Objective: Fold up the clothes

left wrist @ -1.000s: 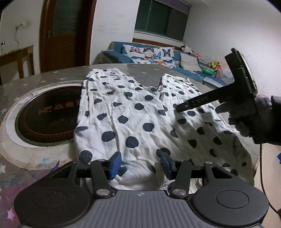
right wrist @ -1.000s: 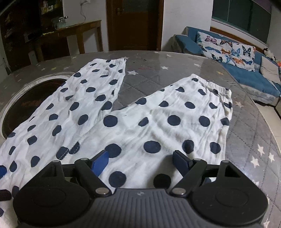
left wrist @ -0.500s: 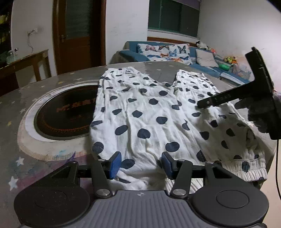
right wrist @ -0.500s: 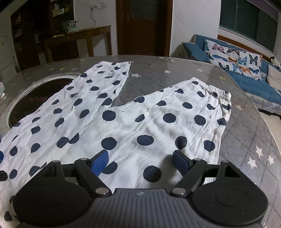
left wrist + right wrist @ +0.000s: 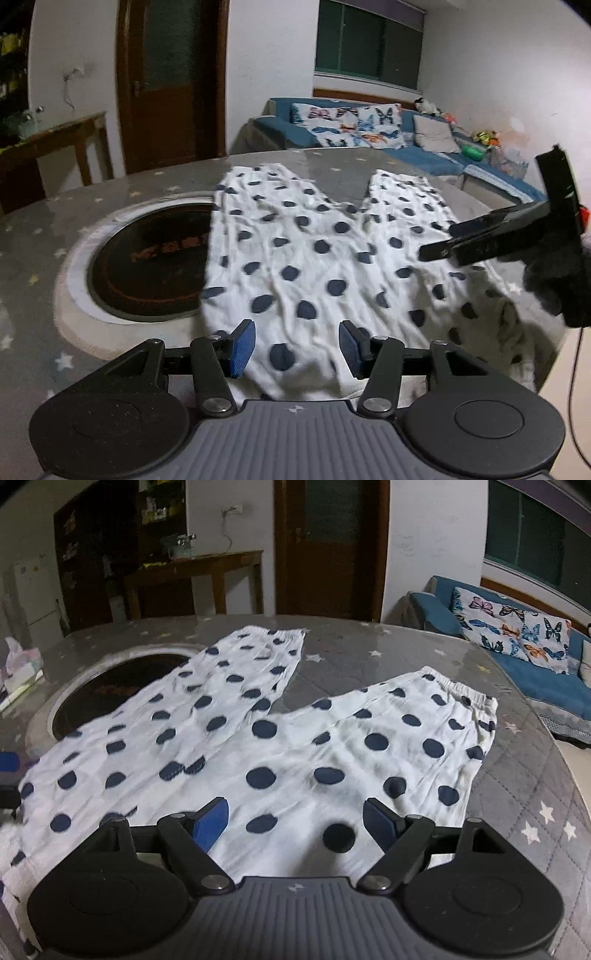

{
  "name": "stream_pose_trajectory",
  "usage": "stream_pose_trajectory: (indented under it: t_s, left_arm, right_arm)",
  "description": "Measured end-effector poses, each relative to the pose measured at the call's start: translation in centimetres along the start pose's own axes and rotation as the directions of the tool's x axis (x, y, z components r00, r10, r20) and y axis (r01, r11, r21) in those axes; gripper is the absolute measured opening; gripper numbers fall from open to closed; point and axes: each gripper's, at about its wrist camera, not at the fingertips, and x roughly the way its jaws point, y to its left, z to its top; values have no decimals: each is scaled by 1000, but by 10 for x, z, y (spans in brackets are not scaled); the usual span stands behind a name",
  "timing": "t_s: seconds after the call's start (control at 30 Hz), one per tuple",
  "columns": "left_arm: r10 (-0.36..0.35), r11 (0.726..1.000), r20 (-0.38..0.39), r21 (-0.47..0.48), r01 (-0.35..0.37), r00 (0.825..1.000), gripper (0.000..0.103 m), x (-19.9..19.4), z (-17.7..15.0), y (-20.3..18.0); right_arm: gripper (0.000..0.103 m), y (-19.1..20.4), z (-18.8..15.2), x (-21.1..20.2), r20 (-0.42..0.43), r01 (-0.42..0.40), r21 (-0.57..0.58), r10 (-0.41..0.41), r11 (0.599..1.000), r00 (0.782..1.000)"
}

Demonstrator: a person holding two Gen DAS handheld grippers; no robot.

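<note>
Now spread flat across round table (image 5: 524,797): thin, limp polka-dot trousers (image 5: 295,746), sure to sag; best pinched at elasticated waistband; left gripper (image 5: 293,345), right gripper (image 5: 295,821) both agape, empty

White polka-dot trousers (image 5: 295,753) cover most of the round table (image 5: 524,794), leaving bare surface at the right edge and between the legs, while a recessed dark cooktop (image 5: 147,262) interrupts the left.
</note>
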Motion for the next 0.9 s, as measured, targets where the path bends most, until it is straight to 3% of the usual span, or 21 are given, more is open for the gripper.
stream_pose_trajectory:
  t_s: [0.23,0.47,0.8,0.9]
  left_arm:
    - [-175,982,-9,76,175,985,54,0,5,-37]
    - [-371,903,-38,217,371,928,58,4,8,-100]
    - [-409,832,-139,350,431,902,57,32,-3,-148]
    - [-382,826,-174,377,419,908,53,44,-7,-153]
  right_arm:
    - [82,-20,4,1,-6,12,51,-11,999,1000]
    - [74,-68,25,7,-11,98,132,-98,986,995]
    - [64,-126,44,31,-38,173,222,-169,960,985]
    - [61,-137,51,42,-46,187,231,-181,955,982]
